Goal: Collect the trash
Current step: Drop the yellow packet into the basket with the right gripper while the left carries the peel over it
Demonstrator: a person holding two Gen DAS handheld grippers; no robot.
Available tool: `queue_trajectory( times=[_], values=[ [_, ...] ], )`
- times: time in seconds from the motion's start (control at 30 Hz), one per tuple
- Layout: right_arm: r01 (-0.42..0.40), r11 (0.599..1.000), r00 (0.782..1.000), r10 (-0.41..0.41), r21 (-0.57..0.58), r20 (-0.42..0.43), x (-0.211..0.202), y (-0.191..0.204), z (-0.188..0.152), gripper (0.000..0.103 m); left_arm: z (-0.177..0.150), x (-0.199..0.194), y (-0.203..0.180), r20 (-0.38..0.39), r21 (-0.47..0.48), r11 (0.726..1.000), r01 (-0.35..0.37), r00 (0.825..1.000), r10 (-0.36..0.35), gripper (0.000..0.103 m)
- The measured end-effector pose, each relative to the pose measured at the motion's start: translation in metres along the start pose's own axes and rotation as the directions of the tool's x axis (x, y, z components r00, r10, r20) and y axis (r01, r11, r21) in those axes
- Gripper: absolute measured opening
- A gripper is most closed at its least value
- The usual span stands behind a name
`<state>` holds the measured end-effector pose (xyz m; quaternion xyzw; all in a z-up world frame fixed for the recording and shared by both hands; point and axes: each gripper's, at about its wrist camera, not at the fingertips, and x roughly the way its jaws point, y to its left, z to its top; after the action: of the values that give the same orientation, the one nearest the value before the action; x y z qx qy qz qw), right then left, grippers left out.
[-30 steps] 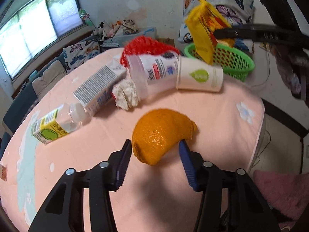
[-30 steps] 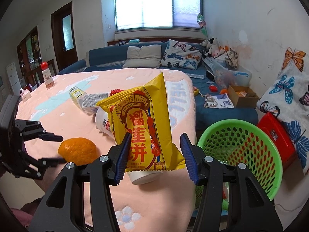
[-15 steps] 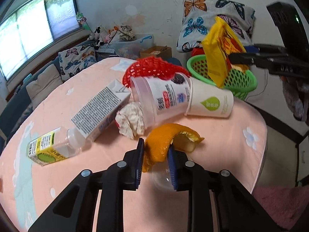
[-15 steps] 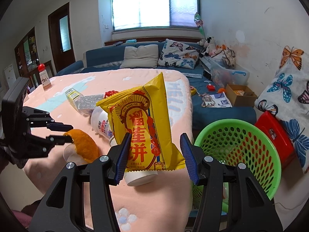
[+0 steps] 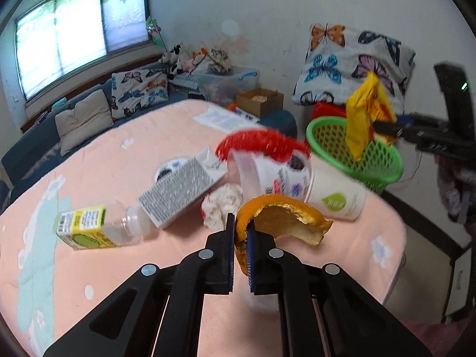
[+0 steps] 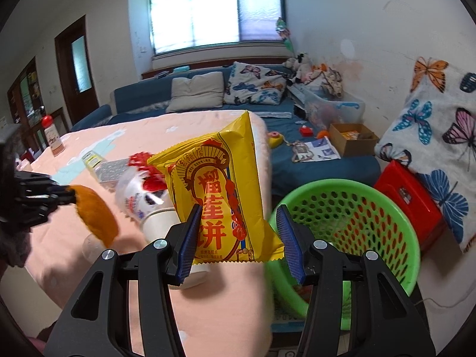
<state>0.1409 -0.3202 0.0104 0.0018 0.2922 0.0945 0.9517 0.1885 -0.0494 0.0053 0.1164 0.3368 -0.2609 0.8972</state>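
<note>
An orange peel (image 5: pixel 282 217) hangs just above the pink tablecloth, and my left gripper (image 5: pixel 239 226) is shut on its left edge. The right wrist view shows the same peel (image 6: pixel 95 211) lifted at the left. My right gripper (image 6: pixel 239 208) is shut on a yellow snack bag (image 6: pixel 220 178), gripping its lower edge so the bag stands upright. A green mesh basket (image 6: pixel 351 217) stands off the table's corner, just right of the bag. From the left wrist view, the bag (image 5: pixel 361 119) hangs over the basket's (image 5: pixel 357 154) rim.
More trash lies on the pink table (image 5: pixel 119 163): a bottle (image 5: pixel 89 227), a carton (image 5: pixel 175 193), a crumpled tissue (image 5: pixel 221 205), a clear plastic cup (image 5: pixel 267 172), a paper cup (image 5: pixel 336 199) and red netting (image 5: pixel 258 142). A red stool (image 6: pixel 407 190) stands behind the basket.
My left gripper's jaws closed on the orange peel and lifted it off the cloth. My right gripper carried the yellow bag a little closer to the green basket.
</note>
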Motion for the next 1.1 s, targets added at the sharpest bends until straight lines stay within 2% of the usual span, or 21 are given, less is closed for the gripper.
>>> queue_trajectory(
  times=[0.23,0.5,0.57,0.77,1.1],
  values=[
    [0.11,0.992,0.994,-0.108,0.058,-0.034,0.003,-0.045,-0.003,0.052,0.035,-0.021,-0.01,0.075,-0.026,0.998,0.059,0.996,-0.057,0.007],
    [0.215,0.966,0.973,-0.2,0.142,-0.114,0.02,-0.102,-0.021,0.055,0.077,0.001,-0.045,0.095,0.002,0.994,0.111,0.989,-0.11,0.007],
    [0.231,0.957,0.969,-0.209,0.175,-0.134,0.025,-0.117,-0.028,0.057,0.089,0.012,-0.056,0.092,0.011,0.992,0.125,0.988,-0.126,0.007],
    [0.238,0.939,0.968,-0.206,0.249,-0.145,0.026,-0.15,-0.039,0.069,0.119,0.043,-0.089,0.069,0.044,0.987,0.158,0.985,-0.16,0.007],
    [0.26,0.924,0.965,-0.24,0.279,-0.106,-0.009,-0.159,-0.052,0.072,0.143,0.101,-0.143,-0.008,0.079,0.977,0.199,0.98,-0.199,0.007]
  ],
)
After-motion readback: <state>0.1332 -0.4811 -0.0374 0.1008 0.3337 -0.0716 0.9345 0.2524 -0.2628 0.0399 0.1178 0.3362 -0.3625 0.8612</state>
